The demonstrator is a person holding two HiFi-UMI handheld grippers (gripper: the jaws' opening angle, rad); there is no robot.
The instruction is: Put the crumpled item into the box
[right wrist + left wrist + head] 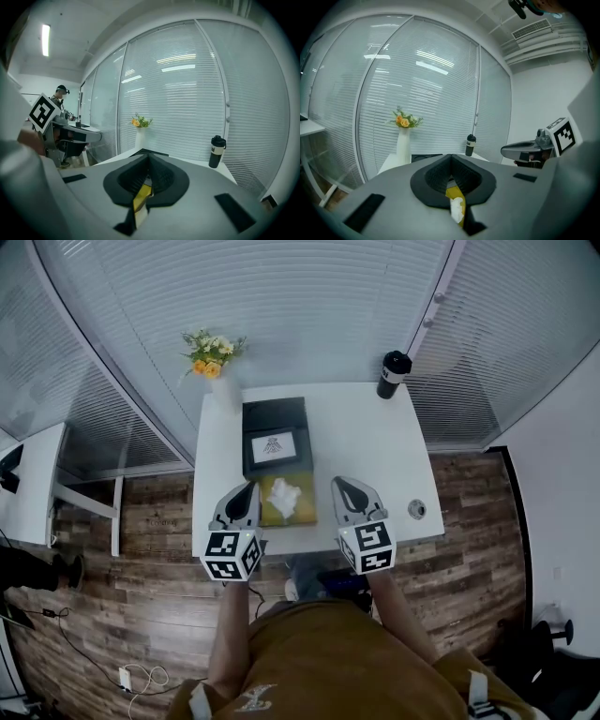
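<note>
A white crumpled tissue lies on a yellow-green pad near the front edge of the white table. Just behind the pad is a black box with a white-labelled black panel. My left gripper hovers just left of the pad, shut and empty. My right gripper hovers to the pad's right, also shut and empty. In the left gripper view, the tissue and pad show through the slit below the left gripper. The right gripper view shows the right gripper and only a sliver of the pad.
A white vase of yellow flowers stands at the table's back left corner. A black bottle stands at the back right. A small round object lies near the front right edge. Window blinds run behind the table, and a white side desk stands to the left.
</note>
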